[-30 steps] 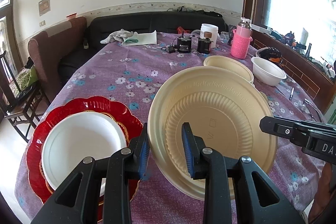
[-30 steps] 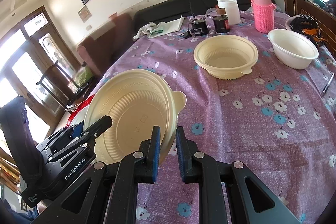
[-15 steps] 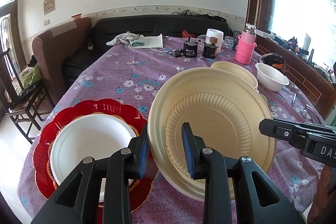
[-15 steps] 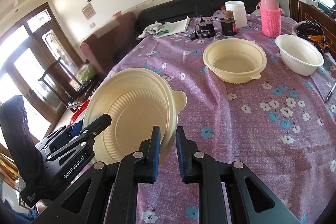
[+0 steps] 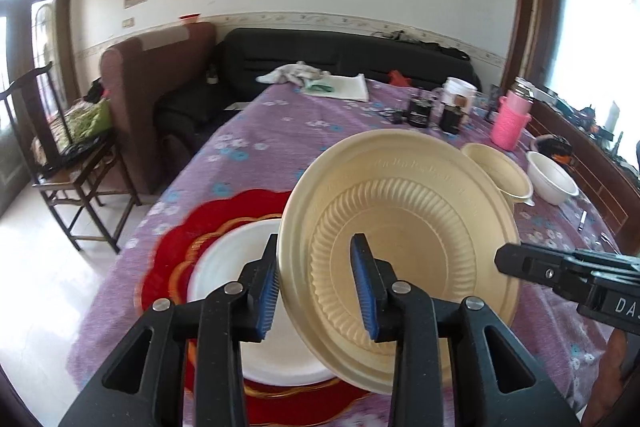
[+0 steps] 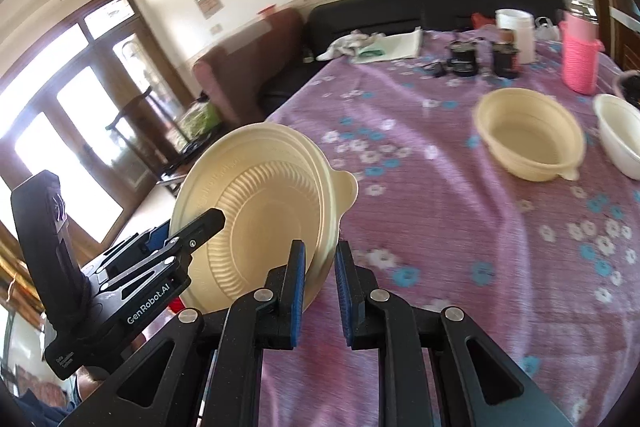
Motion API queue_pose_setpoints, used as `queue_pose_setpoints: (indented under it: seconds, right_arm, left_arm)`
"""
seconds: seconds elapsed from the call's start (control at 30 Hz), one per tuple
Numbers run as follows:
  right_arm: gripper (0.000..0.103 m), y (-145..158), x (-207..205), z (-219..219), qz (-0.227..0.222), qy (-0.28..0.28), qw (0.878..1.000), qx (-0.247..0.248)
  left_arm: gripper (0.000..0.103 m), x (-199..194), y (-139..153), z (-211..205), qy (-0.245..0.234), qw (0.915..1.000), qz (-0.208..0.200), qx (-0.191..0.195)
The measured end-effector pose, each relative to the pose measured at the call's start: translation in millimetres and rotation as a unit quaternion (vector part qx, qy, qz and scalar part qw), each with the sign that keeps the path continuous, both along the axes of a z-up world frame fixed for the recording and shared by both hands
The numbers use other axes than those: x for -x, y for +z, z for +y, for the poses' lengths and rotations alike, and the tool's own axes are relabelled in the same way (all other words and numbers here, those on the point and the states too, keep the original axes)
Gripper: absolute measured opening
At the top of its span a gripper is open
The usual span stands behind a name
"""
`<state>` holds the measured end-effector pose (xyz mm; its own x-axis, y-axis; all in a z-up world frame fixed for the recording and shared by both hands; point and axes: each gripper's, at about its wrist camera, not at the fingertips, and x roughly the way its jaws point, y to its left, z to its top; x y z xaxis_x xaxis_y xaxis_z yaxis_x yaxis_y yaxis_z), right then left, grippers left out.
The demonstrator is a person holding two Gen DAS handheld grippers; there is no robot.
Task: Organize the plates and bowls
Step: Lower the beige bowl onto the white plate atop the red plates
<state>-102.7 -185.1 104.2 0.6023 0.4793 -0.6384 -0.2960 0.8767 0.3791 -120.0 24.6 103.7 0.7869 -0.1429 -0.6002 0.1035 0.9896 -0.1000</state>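
Mid-task, we judge. The cream ribbed plastic plate (image 5: 400, 239) hangs tilted above the bench (image 6: 440, 227), over the white plate (image 5: 232, 267) nested in the red scalloped platter (image 5: 176, 247). Left tongs (image 5: 316, 287) have just been easing wider, rim between them; right tongs (image 6: 320, 291) pinch its opposite edge. Cream bowl (image 6: 528, 135) and white bowl (image 6: 620, 135) sit unstacked (side by side).

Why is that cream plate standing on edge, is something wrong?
Nothing looks broken or spilled. The cream plate is tilted only because both grippers, left and right, hold its rim in the air above the white plate; the left jaws have just been opening.
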Motion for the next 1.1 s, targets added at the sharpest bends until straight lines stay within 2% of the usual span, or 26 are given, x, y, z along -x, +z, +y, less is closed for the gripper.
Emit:
queue_pose_setpoints:
  seconds: [0.17,0.43,1.1]
  right_arm:
    - [0.017,-11,-11,26,0.039,0.032,0.998,-0.028]
    - [0.017,-18,-22,56,0.055,0.061,0.996,-0.028]
    - [0.019,-27,-33,60,0.084,0.07,0.993,-0.041]
  left_arm:
    - [0.036,-2,-2,30,0.013,0.9995,0.027,0.014]
    - [0.036,-9,-11,57,0.045,0.9977,0.044,0.026]
    - [0.037,-23,-19,63,0.056,0.9958,0.067,0.027]
